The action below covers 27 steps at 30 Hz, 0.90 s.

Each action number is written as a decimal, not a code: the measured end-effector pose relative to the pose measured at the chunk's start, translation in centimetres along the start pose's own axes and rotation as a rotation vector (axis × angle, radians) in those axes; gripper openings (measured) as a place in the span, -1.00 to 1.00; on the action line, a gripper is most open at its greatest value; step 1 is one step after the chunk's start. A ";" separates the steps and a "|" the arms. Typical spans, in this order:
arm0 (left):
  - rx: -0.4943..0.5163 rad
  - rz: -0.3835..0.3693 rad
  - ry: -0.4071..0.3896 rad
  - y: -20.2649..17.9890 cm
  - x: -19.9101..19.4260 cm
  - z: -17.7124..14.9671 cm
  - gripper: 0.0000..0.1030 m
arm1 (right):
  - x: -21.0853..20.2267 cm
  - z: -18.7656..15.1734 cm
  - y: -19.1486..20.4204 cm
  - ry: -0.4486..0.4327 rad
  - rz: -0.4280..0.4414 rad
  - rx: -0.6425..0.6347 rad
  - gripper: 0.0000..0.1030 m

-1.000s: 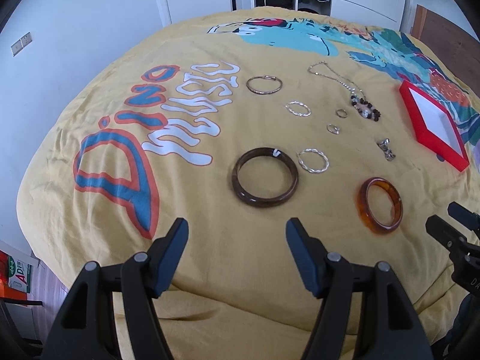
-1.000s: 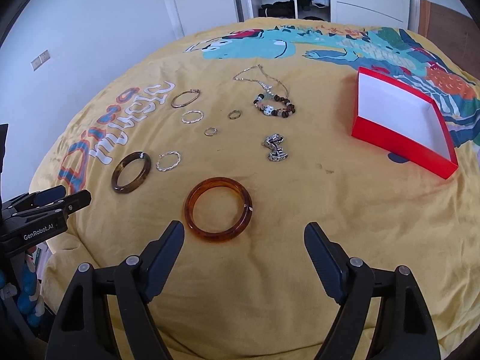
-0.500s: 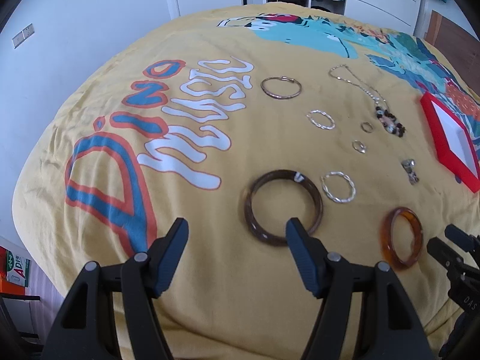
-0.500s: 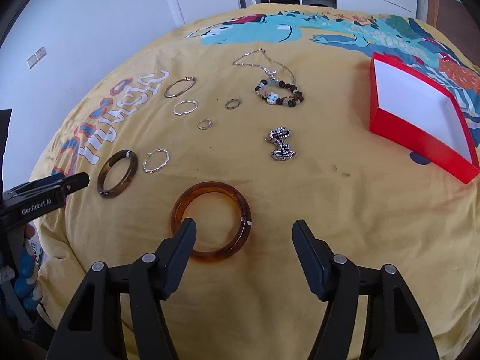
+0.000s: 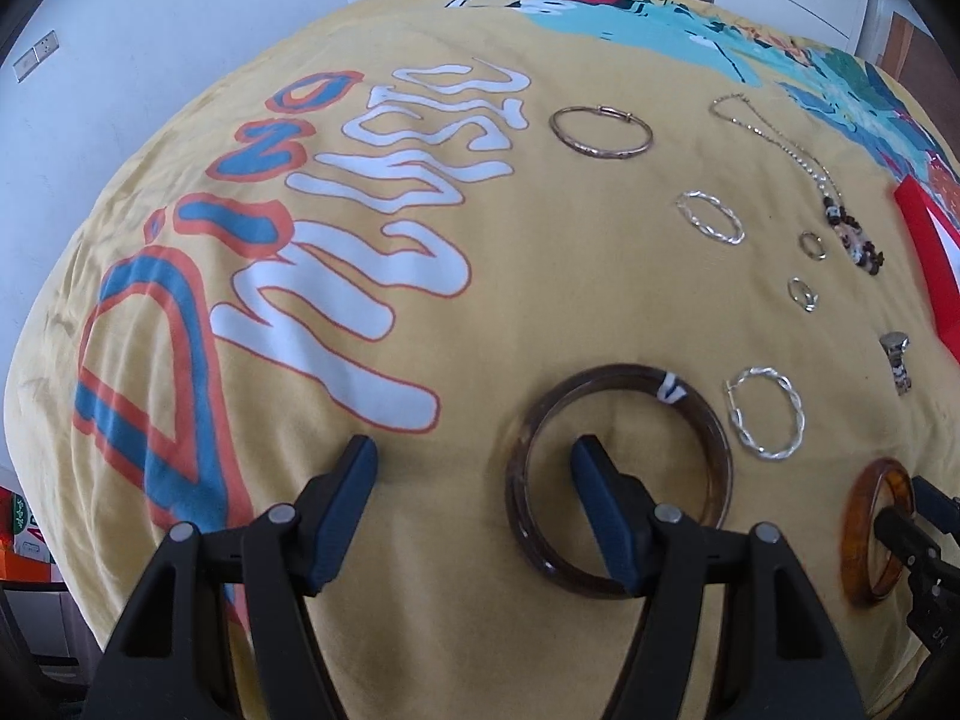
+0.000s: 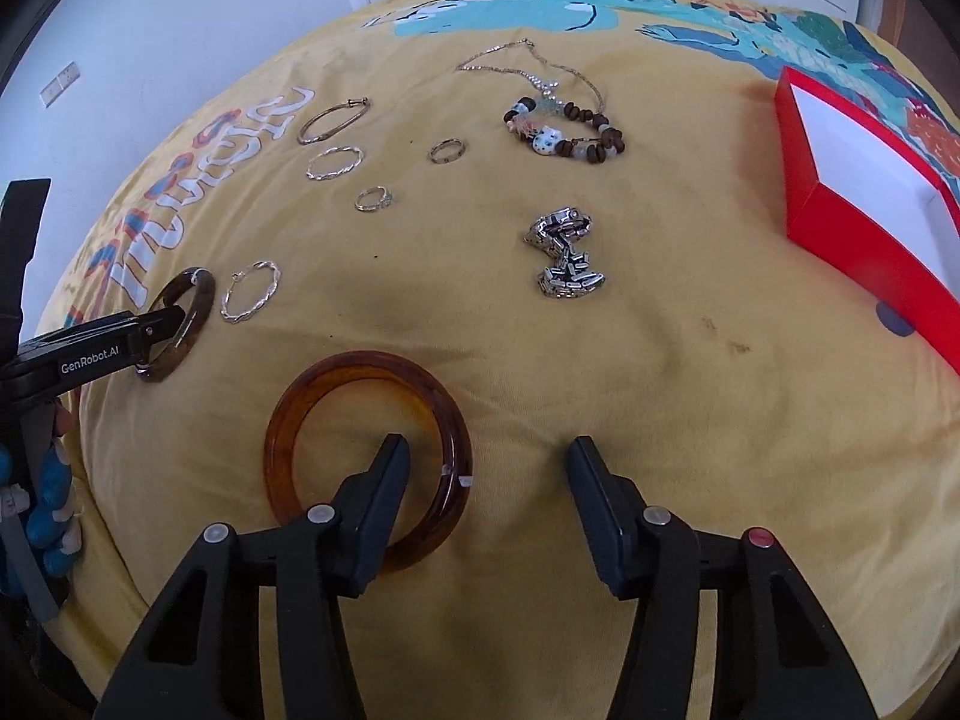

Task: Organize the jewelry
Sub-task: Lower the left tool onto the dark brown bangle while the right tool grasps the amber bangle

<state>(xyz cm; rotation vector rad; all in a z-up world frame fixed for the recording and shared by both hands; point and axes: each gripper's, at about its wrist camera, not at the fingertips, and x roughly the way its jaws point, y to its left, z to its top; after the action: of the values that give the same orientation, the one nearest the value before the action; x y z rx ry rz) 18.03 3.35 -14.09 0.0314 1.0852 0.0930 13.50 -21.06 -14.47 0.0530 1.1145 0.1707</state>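
Observation:
Jewelry lies spread on a yellow printed bedspread (image 5: 480, 312). My left gripper (image 5: 474, 456) is open, with its right finger inside a dark brown bangle (image 5: 714, 438) and its left finger outside the bangle's left rim. The brown bangle also shows in the right wrist view (image 6: 204, 300). My right gripper (image 6: 489, 459) is open, with its left finger inside an amber bangle (image 6: 282, 438) and its right finger outside the rim. An open red box (image 6: 864, 246) with a white inside stands at the right.
Twisted silver hoops (image 5: 768, 420) (image 5: 711, 216), a thin gold bangle (image 5: 600, 132), two small rings (image 6: 373, 199) (image 6: 447, 150), a beaded bracelet with chain (image 6: 570, 132) and a metal watch band (image 6: 564, 261) lie farther back. White walls and wardrobes stand beyond the bed.
Both grippers have moved forward and down. The left gripper's right finger now sits inside the brown bangle, and the right gripper's left finger sits inside the amber bangle.

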 end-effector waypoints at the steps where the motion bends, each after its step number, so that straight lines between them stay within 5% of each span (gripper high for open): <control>1: -0.003 -0.002 -0.001 0.0 0.1 0.0 0.26 | 0.2 0.1 0.1 -0.001 -0.004 -0.011 -0.03; 6: 0.001 0.018 -0.008 -0.3 0.5 0.1 0.14 | 1.1 0.7 1.4 -0.008 -0.029 -0.096 -0.23; 10: 0.012 0.035 -0.018 -0.7 0.2 0.2 -0.46 | 1.6 0.9 1.9 -0.025 -0.040 -0.162 -0.33; 13: 0.012 0.062 -0.020 -0.6 -0.4 0.1 -0.80 | 1.2 0.9 2.1 -0.024 -0.026 -0.185 -0.63; 15: 0.002 0.064 -0.016 -0.3 -0.9 0.0 -0.83 | 0.7 0.8 2.0 -0.025 -0.017 -0.180 -0.78; 27: -0.028 0.063 -0.045 0.7 -5.9 -1.6 -0.84 | -6.0 -1.2 0.1 -0.131 0.017 -0.065 -0.80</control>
<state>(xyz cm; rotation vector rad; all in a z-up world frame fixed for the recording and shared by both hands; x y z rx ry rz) 13.84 3.49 -9.54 0.0428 1.0380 0.1636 9.83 -22.01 -9.67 0.0152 0.9769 0.2160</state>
